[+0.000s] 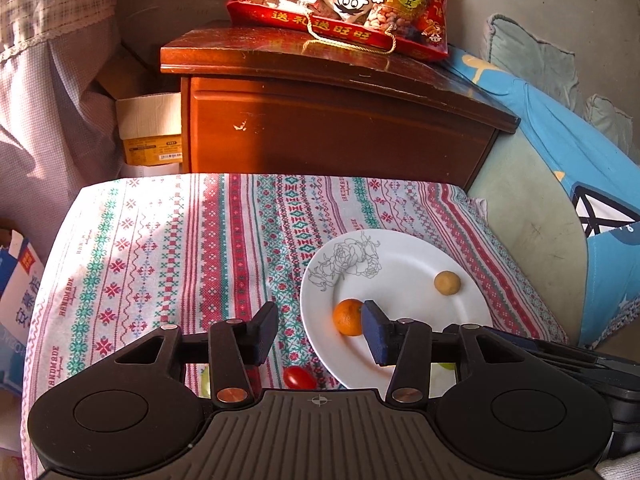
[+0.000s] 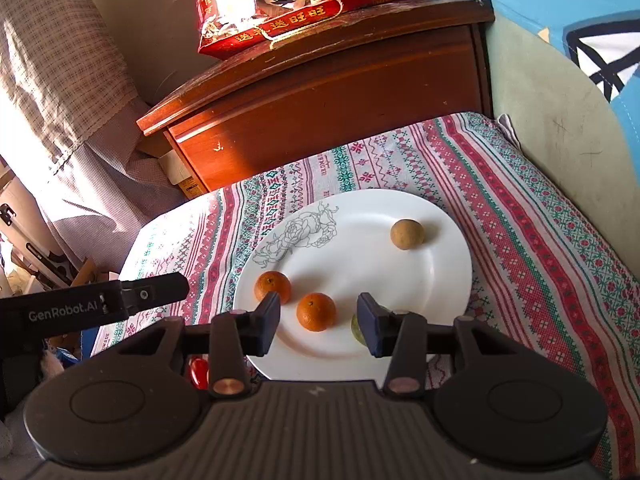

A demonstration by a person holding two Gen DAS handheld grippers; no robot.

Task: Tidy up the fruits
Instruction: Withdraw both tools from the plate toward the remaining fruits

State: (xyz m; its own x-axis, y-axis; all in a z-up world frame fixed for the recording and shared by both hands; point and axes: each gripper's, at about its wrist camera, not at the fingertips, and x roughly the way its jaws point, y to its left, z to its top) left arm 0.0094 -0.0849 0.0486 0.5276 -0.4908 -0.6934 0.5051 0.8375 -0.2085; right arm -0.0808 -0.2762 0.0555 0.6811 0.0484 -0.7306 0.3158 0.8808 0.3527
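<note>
White plate (image 2: 440, 280), two oranges (image 2: 316, 312), one brown fruit (image 2: 407, 234), one tomato (image 1: 299, 377)

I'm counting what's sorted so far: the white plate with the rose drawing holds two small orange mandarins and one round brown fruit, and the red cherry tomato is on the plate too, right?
Not quite. The red cherry tomato lies off the white plate with the rose drawing, on the patterned tablecloth beside its rim, as the left wrist view shows. The two small orange mandarins and round brown fruit are on it.
</note>
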